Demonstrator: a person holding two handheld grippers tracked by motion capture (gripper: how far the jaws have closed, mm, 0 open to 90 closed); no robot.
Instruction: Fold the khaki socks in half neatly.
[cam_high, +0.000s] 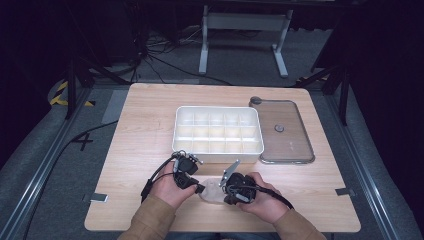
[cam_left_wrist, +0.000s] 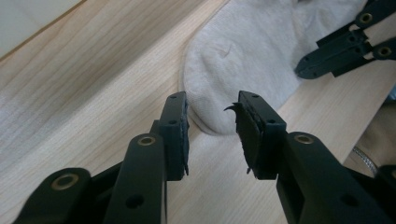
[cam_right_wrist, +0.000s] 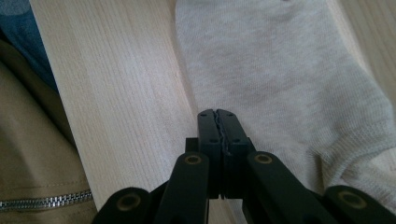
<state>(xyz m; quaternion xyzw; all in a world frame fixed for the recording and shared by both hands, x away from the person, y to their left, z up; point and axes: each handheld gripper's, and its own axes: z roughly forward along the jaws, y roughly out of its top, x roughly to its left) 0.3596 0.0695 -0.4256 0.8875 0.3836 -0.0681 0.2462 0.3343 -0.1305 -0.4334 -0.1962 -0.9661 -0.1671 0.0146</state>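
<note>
Table (cam_high: 150, 130) is big, bare wood all round my jaws, plenty of slide room to either side; its near edge sits close behind me, so any pulling goes forward or sideways. Ahead of both jaws: white divided tray (cam_high: 218, 131), empty compartments, rim a likely snag if I lift low. Flat clear lid (cam_high: 284, 131) lies beside it, off ahead of my right gripper.

Pale sock (cam_left_wrist: 261, 51) lies flat on the table between my two grippers. I judge it light, limp, a bit stretchy, not fragile; it will sag and fold, so pinch a hem or the toe edge, not the middle.

Left gripper (cam_left_wrist: 212, 128): jaws parted, rounded sock end just past the tips, nothing held. Right gripper (cam_right_wrist: 218, 122): jaws pressed together at the sock's edge; whether fabric is pinched, cannot tell.
</note>
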